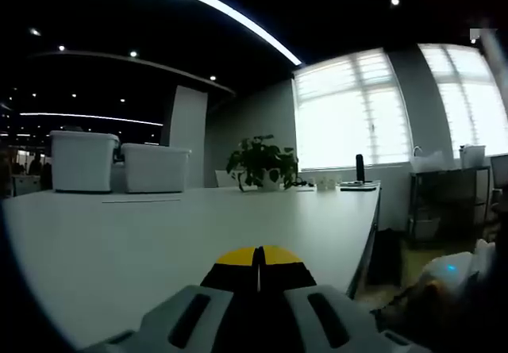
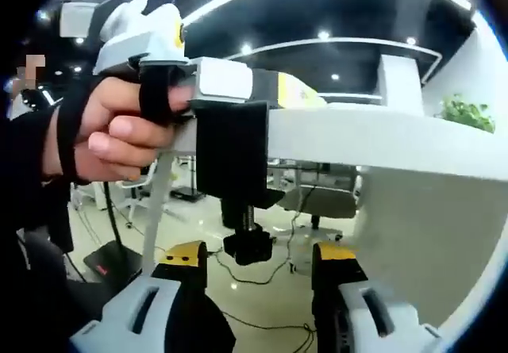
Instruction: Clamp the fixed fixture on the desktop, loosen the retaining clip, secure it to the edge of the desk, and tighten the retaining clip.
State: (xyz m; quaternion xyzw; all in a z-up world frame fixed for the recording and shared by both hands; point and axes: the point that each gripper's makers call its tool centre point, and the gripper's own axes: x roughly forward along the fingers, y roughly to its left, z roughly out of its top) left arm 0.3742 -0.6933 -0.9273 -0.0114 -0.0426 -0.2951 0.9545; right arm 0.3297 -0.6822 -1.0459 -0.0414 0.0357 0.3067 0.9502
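Note:
A black clamp fixture (image 2: 230, 151) hangs over the edge of the white desk (image 2: 381, 143). Its screw with a black knob (image 2: 249, 246) points down below the desk. My right gripper (image 2: 258, 254) is open under the desk, and the knob sits between its yellow-tipped fingers (image 2: 184, 253) without touching either. A person's hand (image 2: 119, 131) holds my left gripper (image 2: 298, 91) flat on the desktop, right above the fixture. In the left gripper view my left gripper (image 1: 258, 259) is shut, yellow tips pressed together, lying on the desk (image 1: 159, 234) with nothing visible between them.
Two white bins (image 1: 119, 163) stand at the far left of the desk, a potted plant (image 1: 262, 163) and small items at its far end. The desk's right edge (image 1: 365, 234) drops to the floor. Cables (image 2: 270, 278) and chair legs lie under the desk.

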